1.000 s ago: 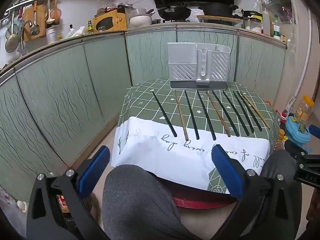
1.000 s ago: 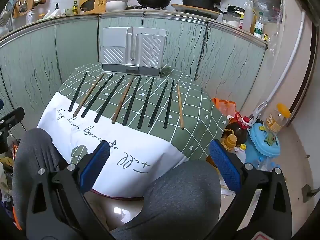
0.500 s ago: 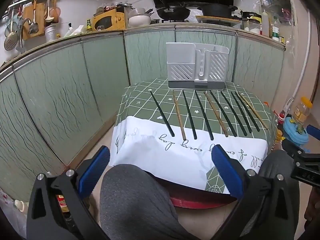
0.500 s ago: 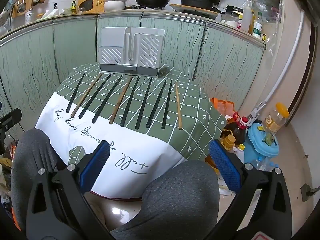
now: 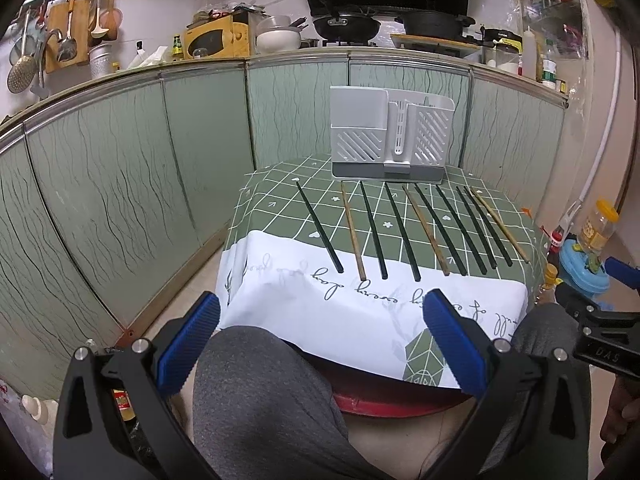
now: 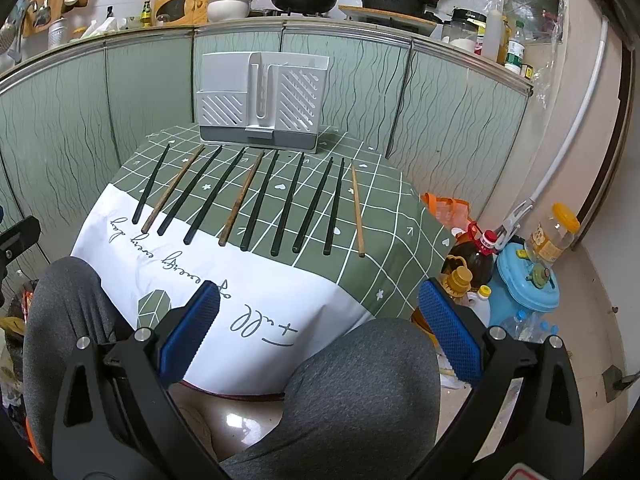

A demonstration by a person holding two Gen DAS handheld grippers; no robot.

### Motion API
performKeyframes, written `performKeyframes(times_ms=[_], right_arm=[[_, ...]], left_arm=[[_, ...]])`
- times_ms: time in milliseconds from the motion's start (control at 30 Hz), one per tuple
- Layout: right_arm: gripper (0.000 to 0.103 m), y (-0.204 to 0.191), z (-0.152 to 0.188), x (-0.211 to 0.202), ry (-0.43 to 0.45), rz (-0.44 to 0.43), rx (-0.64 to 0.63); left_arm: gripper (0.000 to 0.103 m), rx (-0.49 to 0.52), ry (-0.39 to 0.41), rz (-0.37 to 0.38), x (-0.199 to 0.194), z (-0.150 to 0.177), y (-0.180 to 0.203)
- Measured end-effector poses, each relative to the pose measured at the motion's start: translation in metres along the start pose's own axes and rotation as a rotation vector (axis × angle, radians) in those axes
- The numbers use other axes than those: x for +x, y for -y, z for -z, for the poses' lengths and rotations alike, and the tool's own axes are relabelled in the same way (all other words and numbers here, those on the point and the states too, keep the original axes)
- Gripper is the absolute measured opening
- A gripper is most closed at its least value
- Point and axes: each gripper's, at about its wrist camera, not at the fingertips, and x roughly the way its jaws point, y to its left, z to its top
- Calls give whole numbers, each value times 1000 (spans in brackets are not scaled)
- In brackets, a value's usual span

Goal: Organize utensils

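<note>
Several chopsticks lie side by side on a small table (image 5: 280, 200) covered in green checked cloth; most are black (image 5: 319, 227) (image 6: 256, 200), a few are brown wood (image 5: 353, 232) (image 6: 357, 210). A grey slotted utensil holder (image 5: 390, 144) (image 6: 262, 100) stands upright at the table's far edge behind them. My left gripper (image 5: 320, 346) is open and empty, low over a grey-clad knee in front of the table. My right gripper (image 6: 318, 328) is open and empty, also near the knees, short of the table.
Green kitchen cabinets (image 5: 120, 184) curve around behind and left of the table. Oil bottles (image 6: 474, 260), a blue container (image 6: 524, 288) and a jar (image 6: 554, 232) stand on the floor to the right. My knees (image 6: 360, 392) sit under both grippers. The right gripper's body shows in the left view (image 5: 600, 340).
Both views have shifted slightly; the table and chopsticks sit a little further left and lower in the frames. Both grippers stay open and empty. The chopsticks have not moved.
</note>
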Motion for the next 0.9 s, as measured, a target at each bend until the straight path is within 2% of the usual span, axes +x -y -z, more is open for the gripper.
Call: performKeyframes(times_ms=[900], right_arm=[[96,1,1,0,-4,-1,10]], left_arm=[[99,3,1,-7,-1,0,0]])
